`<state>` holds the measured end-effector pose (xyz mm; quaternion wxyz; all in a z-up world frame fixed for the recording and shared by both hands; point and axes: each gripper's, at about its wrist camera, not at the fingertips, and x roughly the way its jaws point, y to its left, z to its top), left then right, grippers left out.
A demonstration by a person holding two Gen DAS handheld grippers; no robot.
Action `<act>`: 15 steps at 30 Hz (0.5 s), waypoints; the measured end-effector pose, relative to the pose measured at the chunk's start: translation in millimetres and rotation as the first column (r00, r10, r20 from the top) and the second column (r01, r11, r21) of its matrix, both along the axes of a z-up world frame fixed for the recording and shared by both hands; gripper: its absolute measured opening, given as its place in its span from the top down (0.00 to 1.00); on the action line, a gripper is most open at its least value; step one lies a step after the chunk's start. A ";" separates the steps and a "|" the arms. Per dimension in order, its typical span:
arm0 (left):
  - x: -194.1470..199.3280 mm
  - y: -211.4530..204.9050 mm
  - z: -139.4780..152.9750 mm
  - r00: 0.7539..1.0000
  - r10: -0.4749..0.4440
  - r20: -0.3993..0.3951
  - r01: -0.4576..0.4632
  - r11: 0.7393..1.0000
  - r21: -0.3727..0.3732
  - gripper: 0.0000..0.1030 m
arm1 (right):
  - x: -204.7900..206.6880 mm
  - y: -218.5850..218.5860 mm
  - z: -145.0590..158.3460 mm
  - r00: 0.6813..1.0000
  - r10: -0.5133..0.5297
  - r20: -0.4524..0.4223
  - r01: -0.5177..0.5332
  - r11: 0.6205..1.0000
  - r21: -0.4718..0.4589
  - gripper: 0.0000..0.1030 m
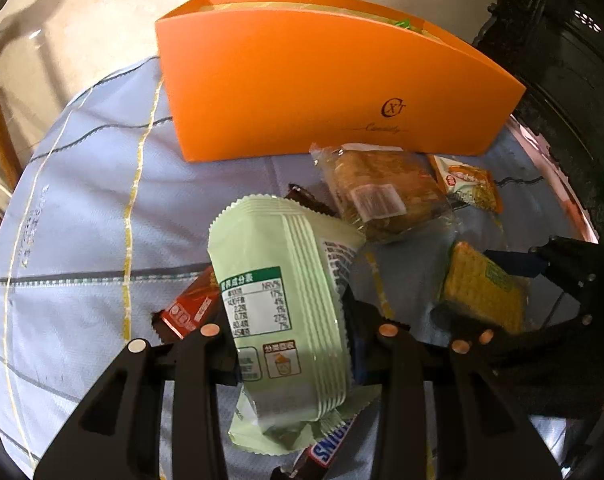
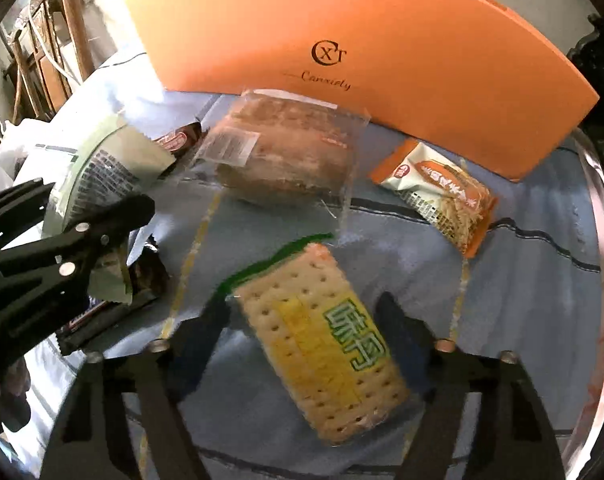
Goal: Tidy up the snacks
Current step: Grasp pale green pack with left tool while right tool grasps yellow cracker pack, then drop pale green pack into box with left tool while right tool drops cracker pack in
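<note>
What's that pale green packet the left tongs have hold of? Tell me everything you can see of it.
The pale green packet is a sealed, glossy plastic snack wrapper with zigzag-cut ends and ribbed seams along its side. Its visible face carries a green-bordered nutrition table, small recycling symbols and fine print in Chinese. It looks full and puffy, unopened. The left tongs are shut on it, one finger on either side, holding it tilted above the blue checked cloth, over a Snickers bar and a red-brown bar. Whether it touches those cannot be told.
</note>
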<state>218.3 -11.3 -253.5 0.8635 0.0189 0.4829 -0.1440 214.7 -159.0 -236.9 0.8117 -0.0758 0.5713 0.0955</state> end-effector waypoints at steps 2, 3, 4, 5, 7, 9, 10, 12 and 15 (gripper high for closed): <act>-1.8 0.4 -0.4 1.000 0.004 -0.002 -0.004 1.000 -0.006 0.65 | -0.2 -4.1 3.2 1.000 -0.013 -0.018 0.013 1.000 0.027 0.54; -3.1 0.5 -0.3 1.000 0.004 -0.003 -0.004 1.000 -0.009 0.65 | -0.7 -6.5 3.9 1.000 -0.017 -0.026 0.018 0.999 0.037 0.54; -4.4 0.6 0.0 1.000 0.002 -0.004 -0.002 1.000 -0.011 0.65 | 1.3 -12.0 4.3 0.999 -0.019 -0.032 0.020 0.999 0.045 0.54; -5.6 0.8 0.4 1.000 -0.001 -0.004 0.001 1.000 -0.011 0.65 | -0.6 -14.9 5.4 0.999 -0.024 -0.035 0.026 0.998 0.054 0.54; -7.4 0.7 1.5 1.000 -0.002 -0.003 0.002 1.000 -0.013 0.65 | -7.5 -22.0 6.4 0.999 -0.033 -0.034 0.035 0.997 0.072 0.54; -9.2 2.1 4.3 1.000 0.002 0.001 -0.002 1.000 -0.019 0.65 | -16.1 -34.1 15.0 0.999 -0.042 -0.019 0.044 0.994 0.105 0.54; -10.2 2.6 6.3 1.000 0.004 0.004 -0.004 1.000 -0.022 0.65 | -18.2 -36.9 20.2 0.999 -0.046 -0.012 0.048 0.992 0.117 0.54; -12.2 3.5 10.5 1.000 0.006 0.012 -0.005 1.000 -0.027 0.65 | -19.9 -39.0 33.6 0.999 -0.052 0.008 0.050 0.989 0.140 0.54; -14.7 3.5 21.2 0.999 0.003 0.034 -0.001 0.999 -0.036 0.65 | -17.1 -35.3 51.9 0.997 -0.059 0.042 0.052 0.987 0.150 0.54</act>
